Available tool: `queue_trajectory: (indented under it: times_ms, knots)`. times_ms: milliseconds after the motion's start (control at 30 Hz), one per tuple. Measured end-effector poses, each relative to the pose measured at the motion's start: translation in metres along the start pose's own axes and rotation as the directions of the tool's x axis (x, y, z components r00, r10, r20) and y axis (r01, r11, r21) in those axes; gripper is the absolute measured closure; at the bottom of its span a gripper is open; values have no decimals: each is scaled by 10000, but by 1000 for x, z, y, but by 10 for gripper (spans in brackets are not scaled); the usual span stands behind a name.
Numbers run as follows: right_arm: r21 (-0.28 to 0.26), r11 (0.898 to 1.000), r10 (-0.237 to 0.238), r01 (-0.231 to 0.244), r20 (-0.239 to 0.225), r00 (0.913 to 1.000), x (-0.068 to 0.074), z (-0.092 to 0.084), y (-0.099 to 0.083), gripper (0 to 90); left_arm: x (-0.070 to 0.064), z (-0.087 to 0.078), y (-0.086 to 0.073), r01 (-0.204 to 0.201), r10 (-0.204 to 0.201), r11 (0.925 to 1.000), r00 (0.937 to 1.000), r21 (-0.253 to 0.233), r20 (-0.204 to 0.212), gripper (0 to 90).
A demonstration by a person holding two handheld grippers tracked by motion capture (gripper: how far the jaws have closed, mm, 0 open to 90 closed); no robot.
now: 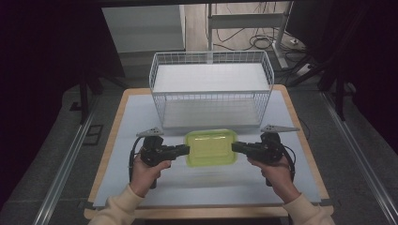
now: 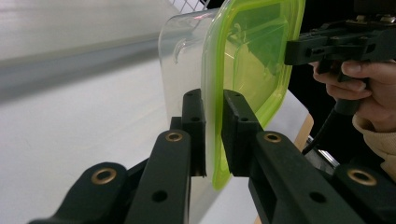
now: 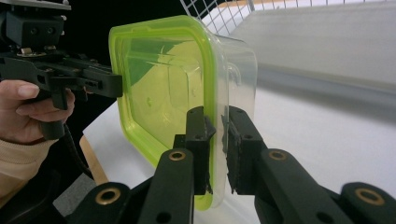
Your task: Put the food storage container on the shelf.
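left gripper (image 1: 184, 150) clamped on the left rim of the box (image 1: 210, 147); in the left gripper view the jaws sit narrow with the green lid (image 2: 252, 60) edge and clear wall pinched between them. gripper's own point there (image 2: 213, 114). the lower corner of the lid is hidden behind the jaws, and the box base is hard to make out, clear plastic against the white counter (image 2: 70, 140).

right gripper (image 1: 237, 147) clamped on the right rim the same way; in the right gripper view (image 3: 215, 126) the jaws are narrow, with the lid edge and clear wall between them. the bottom of the box (image 3: 187, 88) is cut off behind the jaws. each gripper view also shows the other gripper biting the far rim, with the hand behind it partly cut by the frame edge.

from the high view the box sits between the two grippers, lid up, roughly level, over the middle of the counter (image 1: 141, 192). can't tell from above whether it touches the surface; slight blur under it. left hand (image 1: 145, 173) and right hand (image 1: 277, 173) sit near the counter's front edge, sleeves cut off at the bottom.

basket (image 1: 211, 89) stands just behind the box, open top, front wall close to the box's far edge. open counter to the left, right and front of the box. dark surround past the counter edges, hard to read.
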State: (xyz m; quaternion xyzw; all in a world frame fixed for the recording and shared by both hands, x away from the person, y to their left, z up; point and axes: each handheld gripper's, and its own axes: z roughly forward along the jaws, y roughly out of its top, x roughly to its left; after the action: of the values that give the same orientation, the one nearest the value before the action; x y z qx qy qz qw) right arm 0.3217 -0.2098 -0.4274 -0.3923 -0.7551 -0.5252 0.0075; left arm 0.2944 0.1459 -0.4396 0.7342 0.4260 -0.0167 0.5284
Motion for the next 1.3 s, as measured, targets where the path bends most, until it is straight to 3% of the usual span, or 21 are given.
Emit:
queue_trajectory:
  times_ms: [200, 700, 967, 1200, 1300]
  knots:
    - [-226, 9994, -278, 279, 48, 9996, 4, -4, 15, 804, -3, -5, 13, -189, 189, 9997, 9998, -170, -28, 806]
    - [-573, 9973, -458, 470, 215, 9987, 8, -13, 43, 805, -9, -9, 49, -769, 766, 9967, 9970, -267, -143, 803]
    - [-631, 9964, -546, 565, 313, 9980, 8, -13, 52, 805, -5, -10, 55, -617, 618, 9972, 9981, -412, 9, 805]
    - [-814, 9940, -705, 735, 385, 9968, 10, -15, 63, 805, -5, -14, 68, -849, 850, 9952, 9964, -494, -7, 804]
    - [-838, 9936, -729, 763, 425, 9964, 11, -15, 66, 805, -4, -14, 72, -763, 767, 9958, 9970, -504, 45, 805]
